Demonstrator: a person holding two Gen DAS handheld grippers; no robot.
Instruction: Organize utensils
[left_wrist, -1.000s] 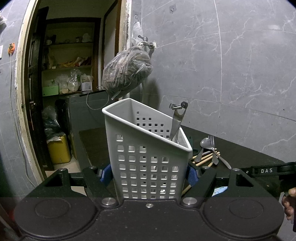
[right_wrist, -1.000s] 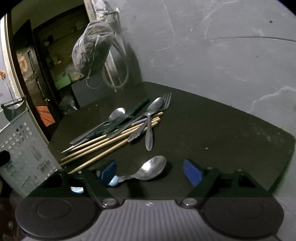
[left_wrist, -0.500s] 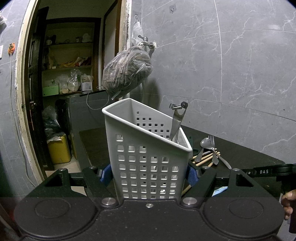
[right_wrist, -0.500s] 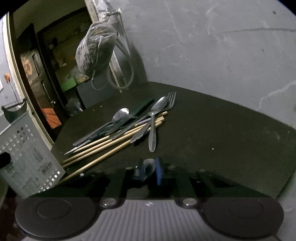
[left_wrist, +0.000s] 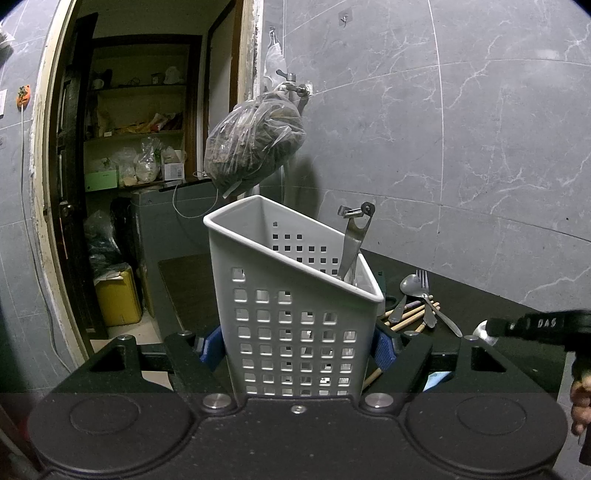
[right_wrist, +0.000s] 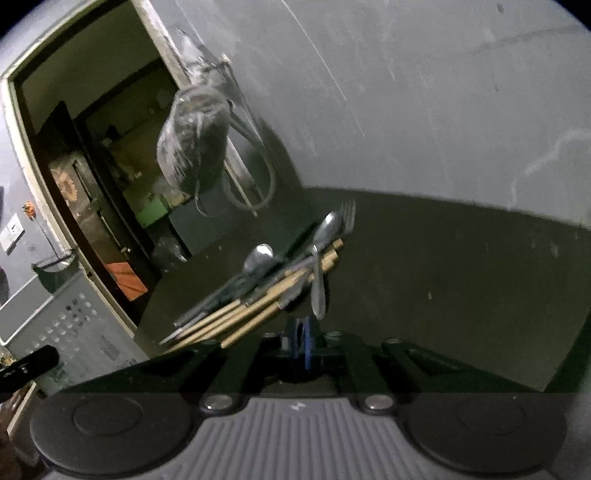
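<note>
Since a second ago your right gripper (right_wrist: 301, 341) snapped closed, blue pads together; whether they pinched the spoon, I couldn't tell. Your left gripper (left_wrist: 295, 349) clamped the white perforated plastic caddy (left_wrist: 291, 317). Beyond lay steel cutlery (right_wrist: 295, 258) and wooden chopsticks (right_wrist: 251, 314) on the matte black table (right_wrist: 443, 266).

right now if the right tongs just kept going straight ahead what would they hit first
Probably the utensil pile on the black table: the wooden chopsticks and a spoon handle lie just ahead of the right tongs. Depth is unclear.
</note>
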